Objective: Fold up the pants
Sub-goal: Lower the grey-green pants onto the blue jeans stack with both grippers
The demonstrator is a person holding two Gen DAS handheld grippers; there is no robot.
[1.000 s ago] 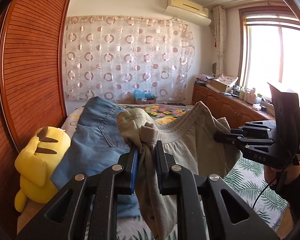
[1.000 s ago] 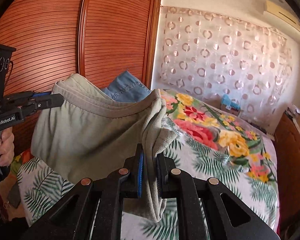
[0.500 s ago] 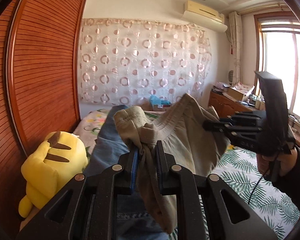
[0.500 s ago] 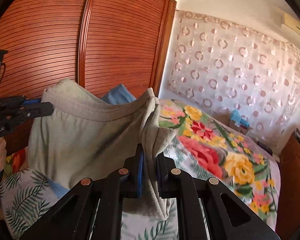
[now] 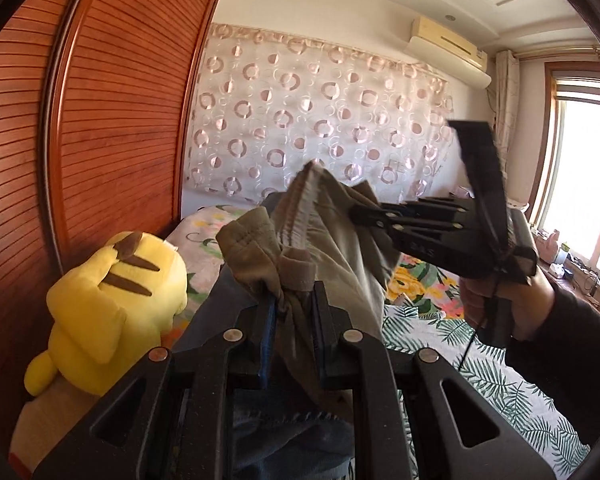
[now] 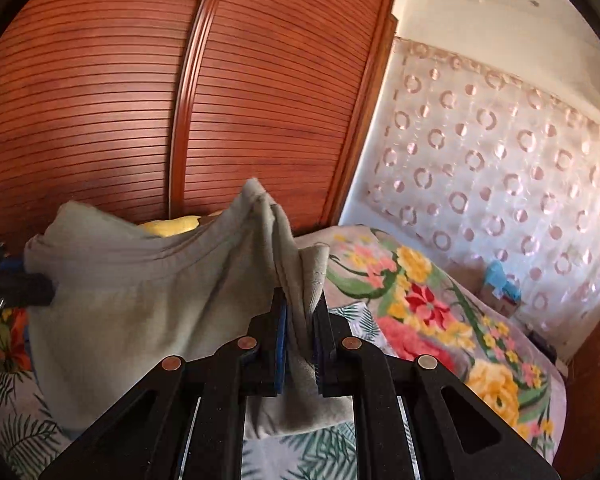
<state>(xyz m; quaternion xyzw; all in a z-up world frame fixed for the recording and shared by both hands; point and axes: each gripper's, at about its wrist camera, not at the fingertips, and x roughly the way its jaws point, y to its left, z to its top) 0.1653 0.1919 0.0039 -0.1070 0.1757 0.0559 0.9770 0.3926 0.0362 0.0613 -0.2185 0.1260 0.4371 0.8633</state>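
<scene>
The olive-grey pants (image 5: 332, 248) hang in the air between both grippers, held by the waistband. My left gripper (image 5: 294, 312) is shut on one bunched waistband corner. My right gripper (image 6: 300, 320) is shut on the other corner; it shows in the left wrist view (image 5: 364, 212) a short way to the right, clamping the cloth. In the right wrist view the pants (image 6: 140, 300) spread leftward to the left gripper (image 6: 24, 280) at the frame edge. The legs drop below both views.
A bed with a floral and leaf-print cover (image 6: 440, 320) lies below. Blue jeans (image 5: 284, 440) lie under the left gripper. A yellow plush toy (image 5: 108, 308) sits by the slatted wooden wardrobe (image 6: 140, 100). A patterned curtain (image 5: 320, 128) hangs behind; a window (image 5: 588, 192) is at right.
Both grippers have risen with the pants and tilted upward. The right gripper has come closer to the left, so the waistband between them is bunched and narrower.
</scene>
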